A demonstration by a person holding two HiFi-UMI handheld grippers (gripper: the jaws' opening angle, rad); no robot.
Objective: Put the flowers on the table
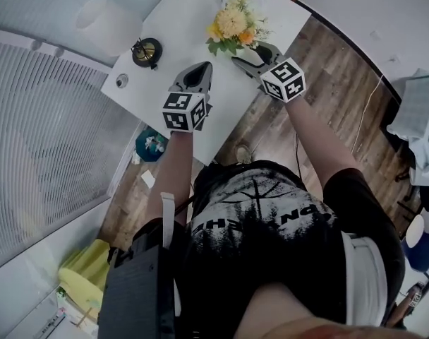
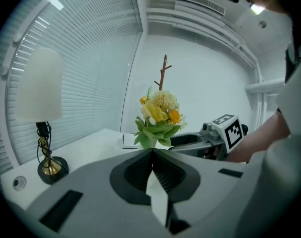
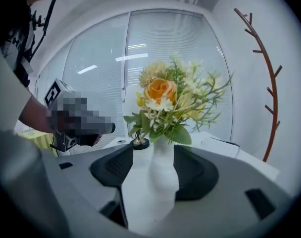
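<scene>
Hovering low in the left gripper view, the left gripper (image 2: 151, 152) has its jaws pressed together, empty. Centre of the right gripper view: the right gripper (image 3: 153, 152), jaws apart around the white vase (image 3: 163, 177), the flowers (image 3: 165, 100) standing on the table (image 1: 179, 20). Danger now: a crooked pull-back could snag a pad and topple that top-heavy bouquet. The lamp (image 2: 39, 83) stands far left.

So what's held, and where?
Nothing looks held. The right gripper stands open around the upper part of the white vase, gap on one side; the left gripper is shut, empty.
</scene>
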